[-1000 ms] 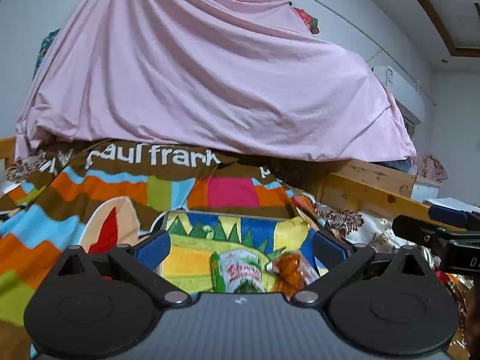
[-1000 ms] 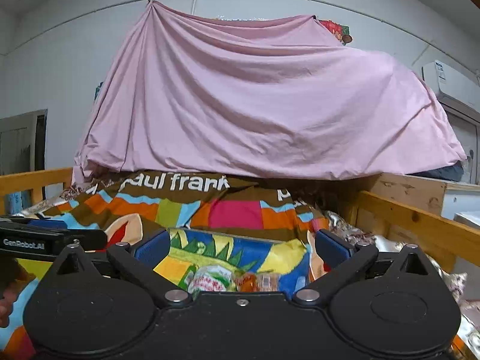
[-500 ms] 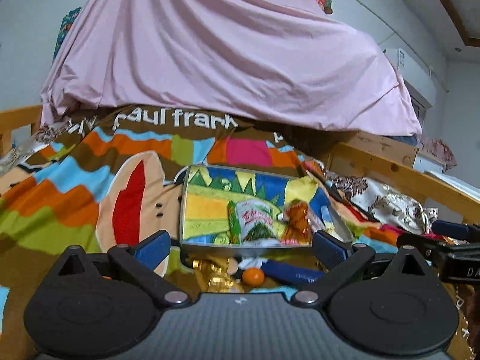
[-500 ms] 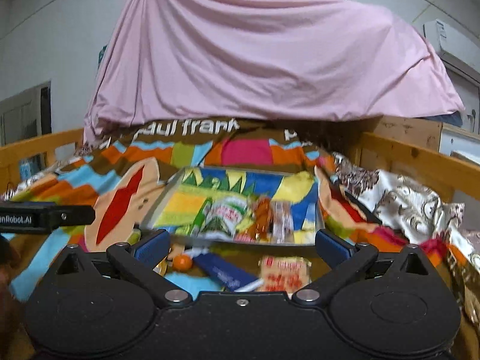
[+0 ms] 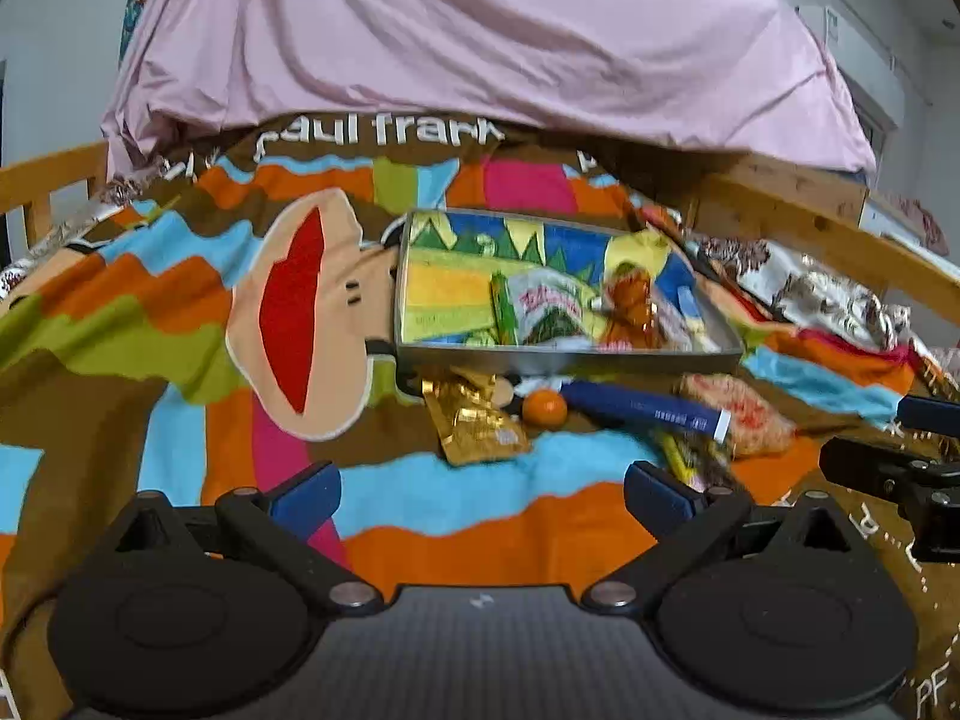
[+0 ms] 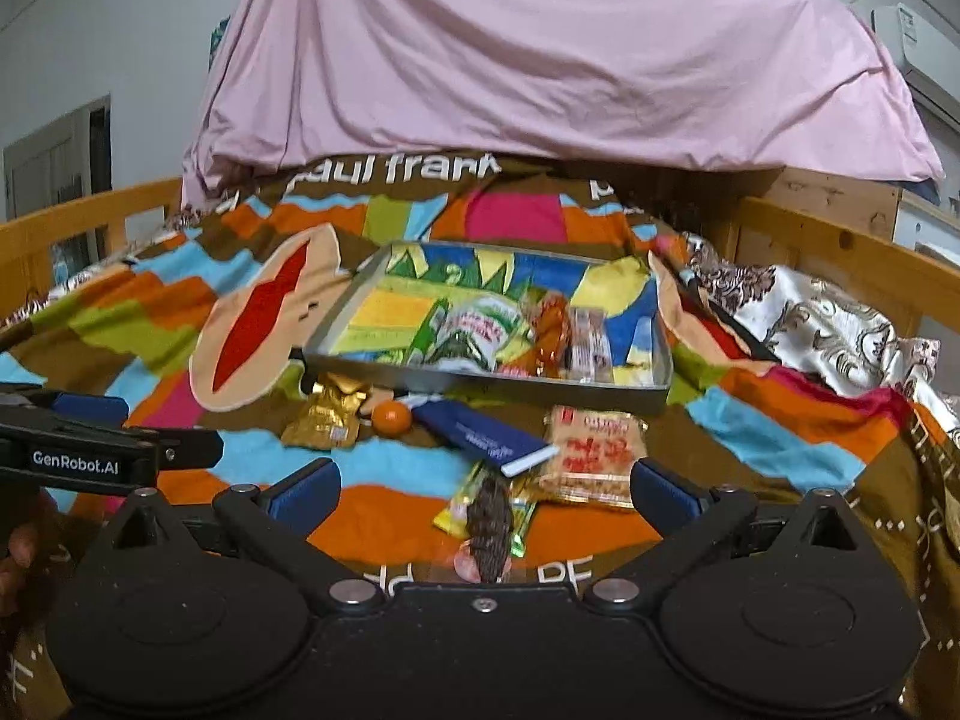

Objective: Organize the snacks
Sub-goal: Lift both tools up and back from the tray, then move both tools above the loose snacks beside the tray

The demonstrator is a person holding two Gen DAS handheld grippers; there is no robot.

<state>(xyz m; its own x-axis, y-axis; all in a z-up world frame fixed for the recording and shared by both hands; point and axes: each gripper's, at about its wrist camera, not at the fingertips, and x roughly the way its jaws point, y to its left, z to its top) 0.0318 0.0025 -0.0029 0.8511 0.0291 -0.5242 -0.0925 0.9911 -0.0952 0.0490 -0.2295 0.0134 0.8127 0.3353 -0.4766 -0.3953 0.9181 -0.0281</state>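
Both claws tilted down, snacks scattered

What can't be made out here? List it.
- Left wrist view: print on the snacks in the tray is smeared by motion blur.
- Right wrist view: the dark snack has its near end cut off behind the right hand-held gripper.
- Blue packet: lettering too small.

Your left wrist camera looks forward and slightly down over its spread fingers at the blanket, with the tray ahead and a little right. Your right wrist camera faces the same way from further right, nearer the loose snacks, with the tray centred. Both share the tray, the orange ball and the pink sheet behind.
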